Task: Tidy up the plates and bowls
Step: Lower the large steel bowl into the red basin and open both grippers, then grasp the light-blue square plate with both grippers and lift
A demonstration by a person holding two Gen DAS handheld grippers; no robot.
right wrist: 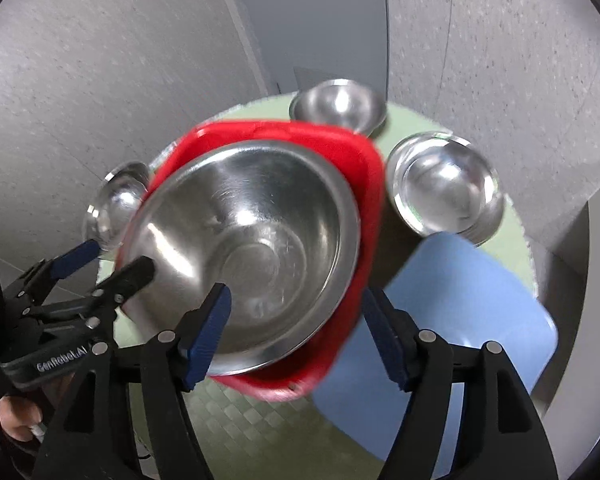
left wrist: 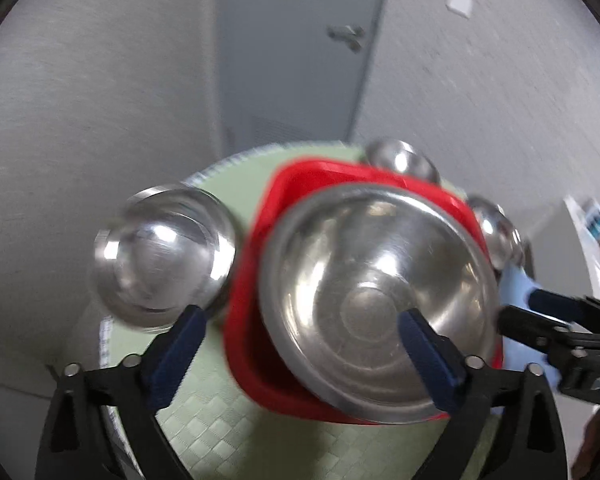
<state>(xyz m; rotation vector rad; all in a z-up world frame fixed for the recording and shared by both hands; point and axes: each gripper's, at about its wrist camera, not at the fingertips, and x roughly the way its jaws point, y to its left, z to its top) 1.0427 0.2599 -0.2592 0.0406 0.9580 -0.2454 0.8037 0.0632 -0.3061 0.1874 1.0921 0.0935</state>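
Both grippers hang wide open over the counter (right wrist: pixel 228 412) — left gripper (left wrist: pixel 302 344), right gripper (right wrist: pixel 296 332), neither holding anything. Dead centre, the big steel bowl (right wrist: pixel 256 240) sits in the red tray (right wrist: pixel 364 184). Smaller bowls ring it — 3 o'clock (right wrist: pixel 446 188), 12 o'clock (right wrist: pixel 338 106), 9 o'clock (right wrist: pixel 114 204). Blue board (right wrist: pixel 452 320) lies at 4.

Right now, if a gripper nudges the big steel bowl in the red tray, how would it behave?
The big steel bowl looks polished, so probably slippery. It sits tilted in the red tray, so it may rock or slide. Rigid and likely light.
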